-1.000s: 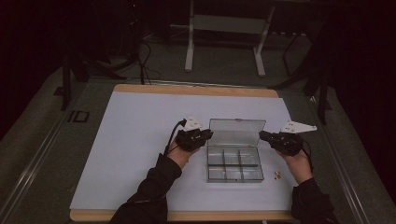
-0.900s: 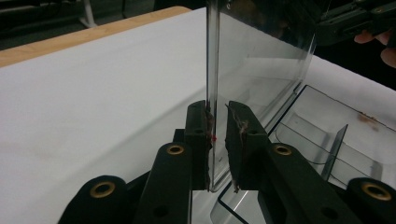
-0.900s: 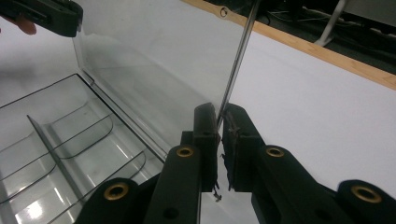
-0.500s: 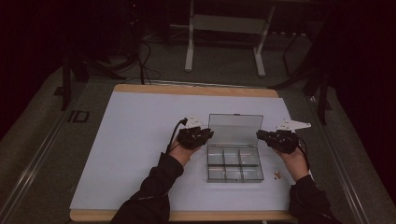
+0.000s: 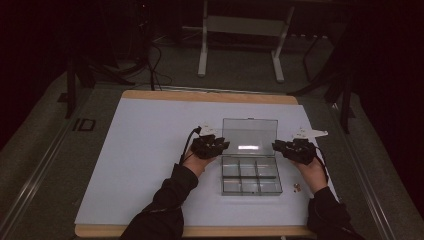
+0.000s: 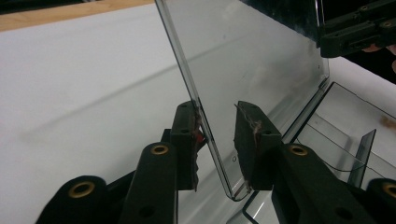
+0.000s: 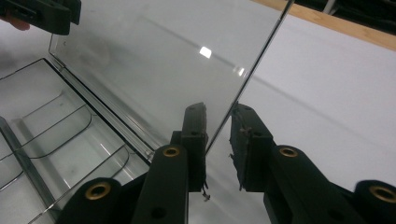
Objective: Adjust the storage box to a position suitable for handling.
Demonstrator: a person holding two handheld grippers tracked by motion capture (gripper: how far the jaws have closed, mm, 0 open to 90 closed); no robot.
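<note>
Now the clear lid [image 5: 249, 138] of the compartment box [image 5: 250, 179] stands nearly upright at the centre of the high view, hinged along the back of the six-cell tray. In the left gripper view the lid's edge [image 6: 205, 121] sits between my jaws, brushing the left pad while the right pad stands off it. In the right gripper view the other edge [image 7: 247, 79] passes through a gap with daylight on both sides. So both the left gripper [image 5: 216, 145] and the right gripper [image 5: 283, 146] are released, and their jaws have just been opening. I judge the lid should rest on its hinge alone, so I back each gripper straight outward, without dragging the edge. Some small bits [image 5: 296, 188] lie on the white table [image 5: 150, 150], lower right of the box.
</note>
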